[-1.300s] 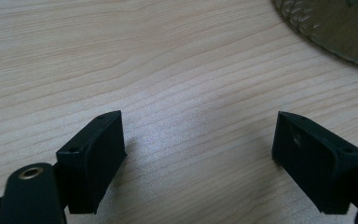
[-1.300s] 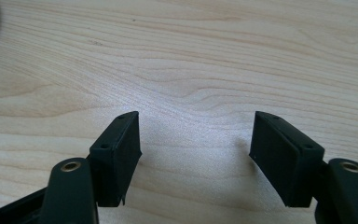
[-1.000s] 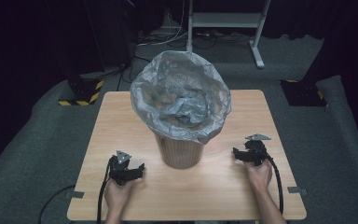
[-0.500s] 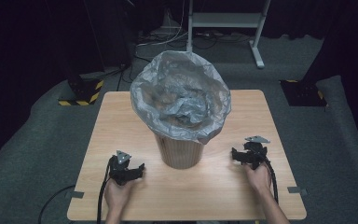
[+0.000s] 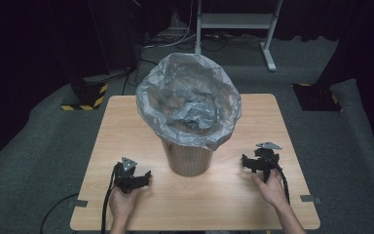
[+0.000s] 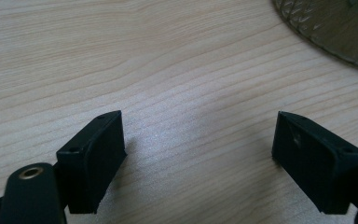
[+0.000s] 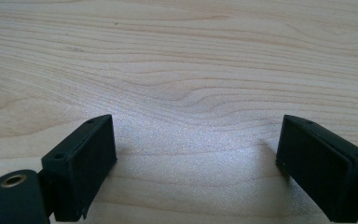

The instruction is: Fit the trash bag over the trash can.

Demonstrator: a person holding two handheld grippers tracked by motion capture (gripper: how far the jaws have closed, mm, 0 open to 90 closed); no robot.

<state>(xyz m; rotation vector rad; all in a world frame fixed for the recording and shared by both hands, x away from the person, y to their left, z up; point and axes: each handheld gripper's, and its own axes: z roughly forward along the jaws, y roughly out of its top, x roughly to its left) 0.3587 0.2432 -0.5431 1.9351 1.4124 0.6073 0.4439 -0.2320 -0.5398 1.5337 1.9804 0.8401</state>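
Bin (image 5: 187,158): I see a ribbed tan waste bin standing upright at the middle of the table, midway between my two grippers; its base edge shows at the far right of the left gripper view (image 6: 335,28).
Liner (image 5: 189,100): a grey plastic bag is draped over the bin's rim and billows far wider than the bin itself, crumpled down in the middle.
Table (image 5: 126,117): light wood, bare around the bin.
Risk, tipping: I judge the bin top-heavy in look, with the wide bag above a narrow base; a one-sided push or tug could rock it over.
Risk, liner: pulling the thin film with one gripper alone could slip it off the rim or tear it.
Left gripper (image 5: 137,179): near left of the bin, low over the wood; jaws spread wide, nothing between them, apart from the bin.
Right gripper (image 5: 253,163): near right of the bin, likewise low over the table; jaws wide apart and empty, clear of bin and bag.
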